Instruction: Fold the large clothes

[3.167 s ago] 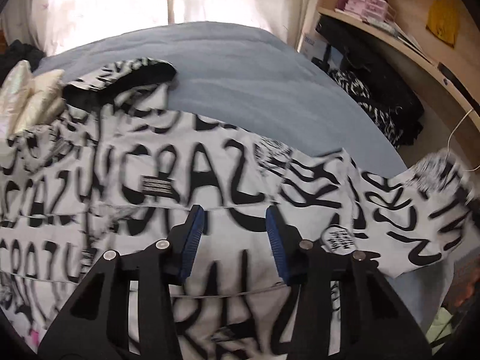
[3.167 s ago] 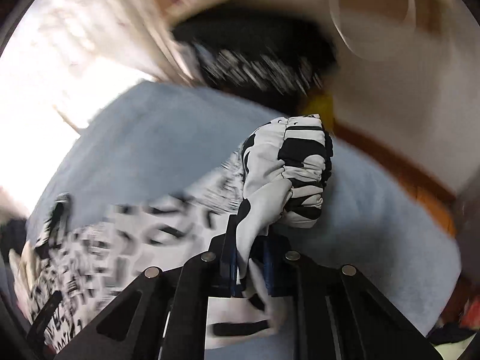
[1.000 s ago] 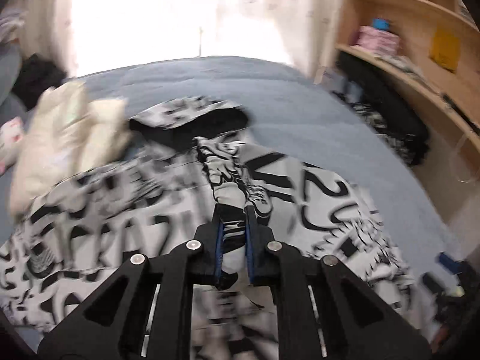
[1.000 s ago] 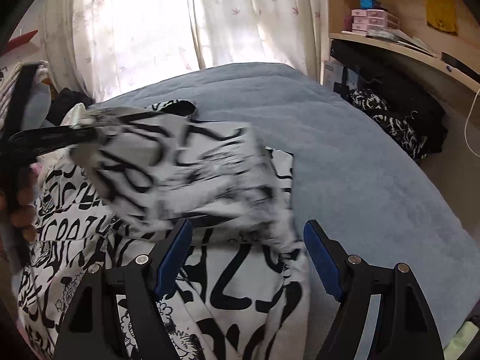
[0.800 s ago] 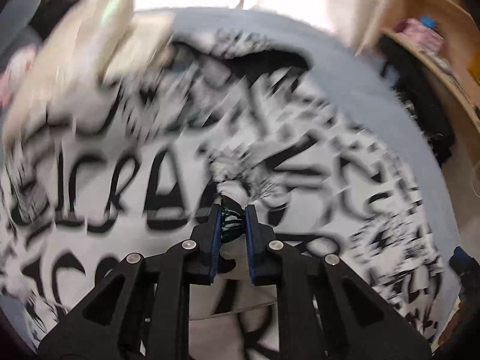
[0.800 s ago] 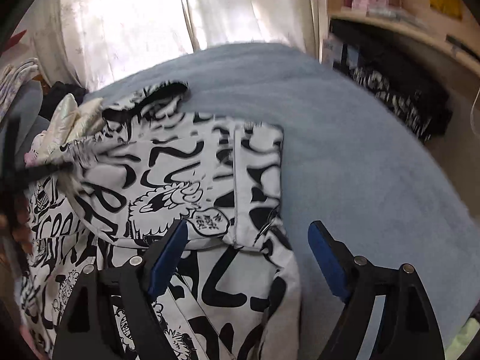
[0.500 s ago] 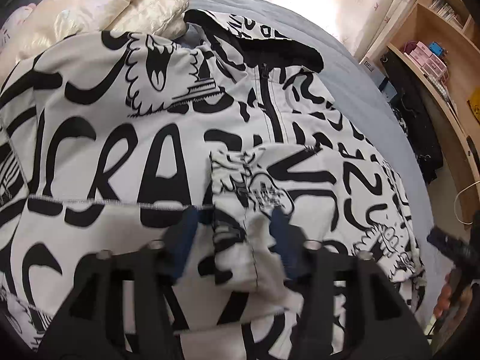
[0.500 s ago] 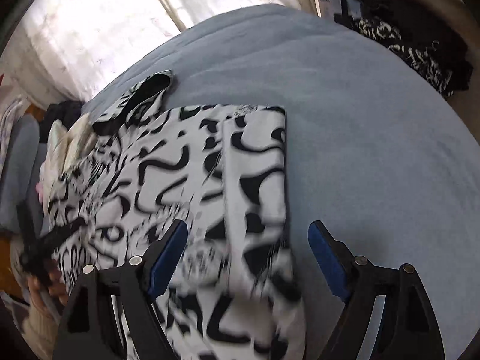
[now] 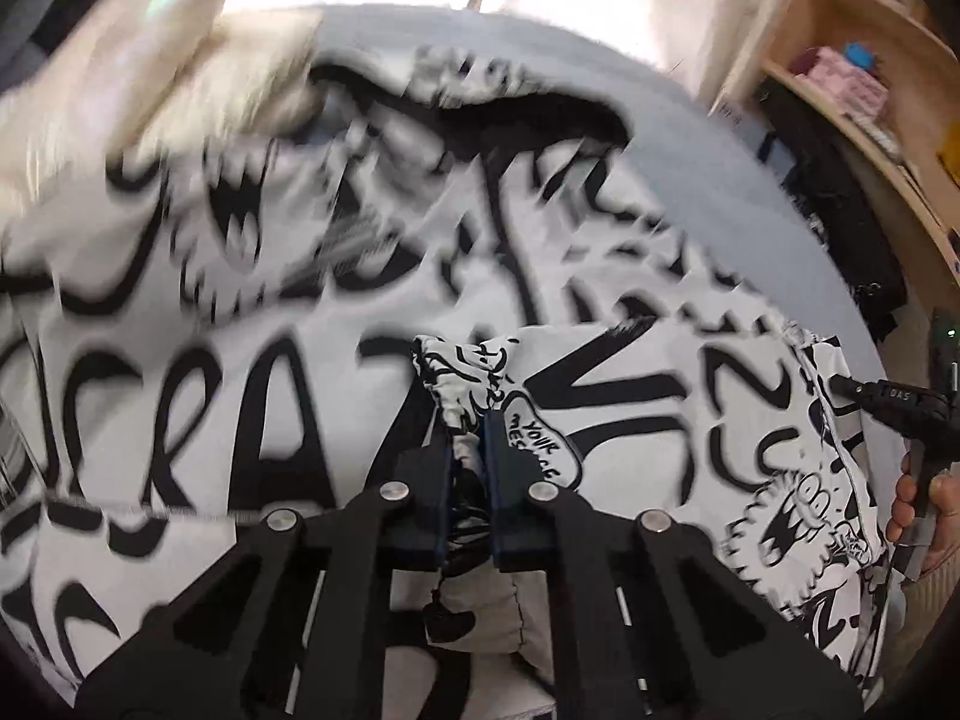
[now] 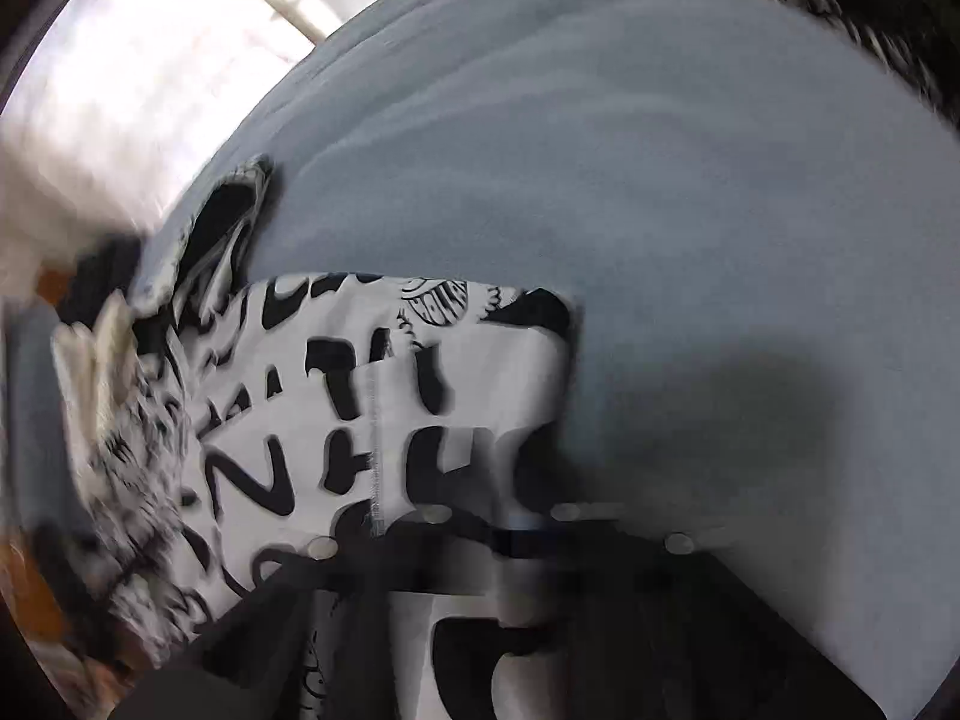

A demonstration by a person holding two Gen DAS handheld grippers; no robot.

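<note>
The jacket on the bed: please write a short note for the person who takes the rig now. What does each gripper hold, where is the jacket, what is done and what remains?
Left gripper: closing on the gathered cuff of a sleeve, which lies across the jacket's middle.
Right gripper: shut at the jacket's edge; blur hides whether it pinches cloth.
Jacket: black-and-white print, spread on the blue bed, hood toward the window, a cream garment beside it.
Done: at least one sleeve is folded in over the body.
Left: probably lay the cuff flat, then fold the body and hood into a compact stack.
</note>
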